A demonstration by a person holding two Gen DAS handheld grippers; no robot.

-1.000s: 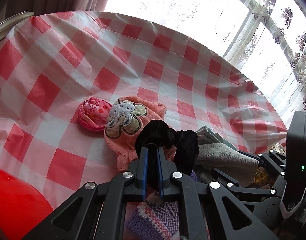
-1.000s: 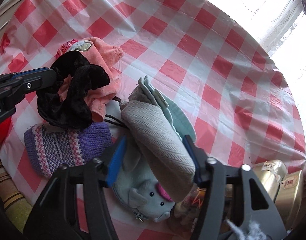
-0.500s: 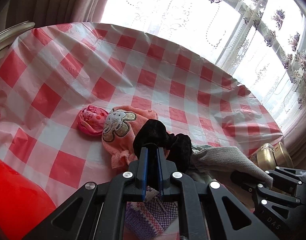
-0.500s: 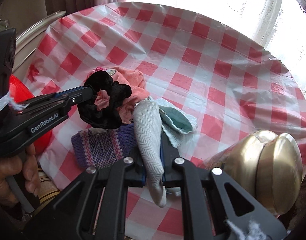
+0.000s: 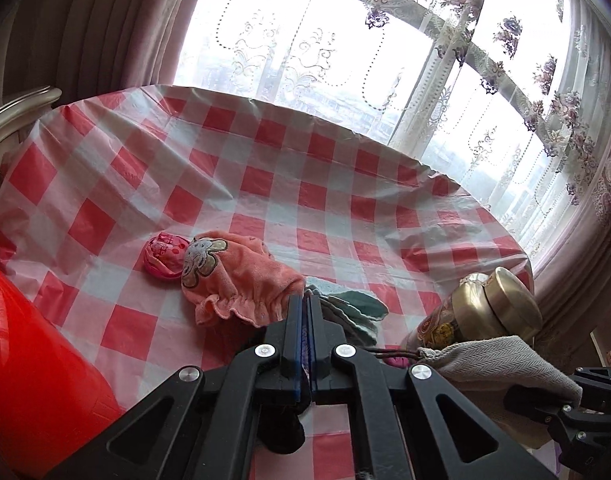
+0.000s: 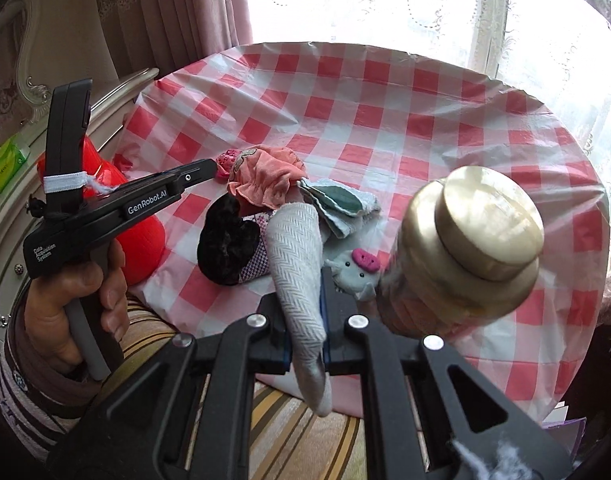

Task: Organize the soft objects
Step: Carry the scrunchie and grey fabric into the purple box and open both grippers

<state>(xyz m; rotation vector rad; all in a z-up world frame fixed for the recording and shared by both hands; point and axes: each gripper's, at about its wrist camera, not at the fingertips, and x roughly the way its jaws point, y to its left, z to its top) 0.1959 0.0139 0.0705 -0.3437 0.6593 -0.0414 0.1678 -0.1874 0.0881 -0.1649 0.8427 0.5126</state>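
Note:
My left gripper [image 5: 303, 302] is shut with nothing between its fingers; in the right wrist view its tip [image 6: 211, 167] hovers above the pile. The black scrunchie [image 6: 225, 240] lies below it on a purple knit pouch [image 6: 254, 258]. My right gripper [image 6: 304, 294] is shut on a grey herringbone drawstring pouch [image 6: 297, 248], held up off the table, with its end hanging out behind the fingers. The same grey pouch [image 5: 497, 360] shows at the lower right of the left wrist view. An orange elephant hat [image 5: 233, 280] and a pink rolled item [image 5: 161, 256] lie on the checked tablecloth [image 5: 265, 168].
A teal cloth [image 6: 337, 204] and a grey plush pouch [image 6: 353, 268] lie beside the pile. A gold-lidded jar [image 6: 469, 256] stands close on the right. A red object [image 5: 29, 360] sits at the table's left edge. A person's hand [image 6: 69, 300] holds the left gripper over a striped seat [image 6: 289, 428].
The right jaws closed on the grey pouch and lifted it back. Both grippers rose and pulled away from the table. The black scrunchie left the left jaws and now lies on the purple pouch.

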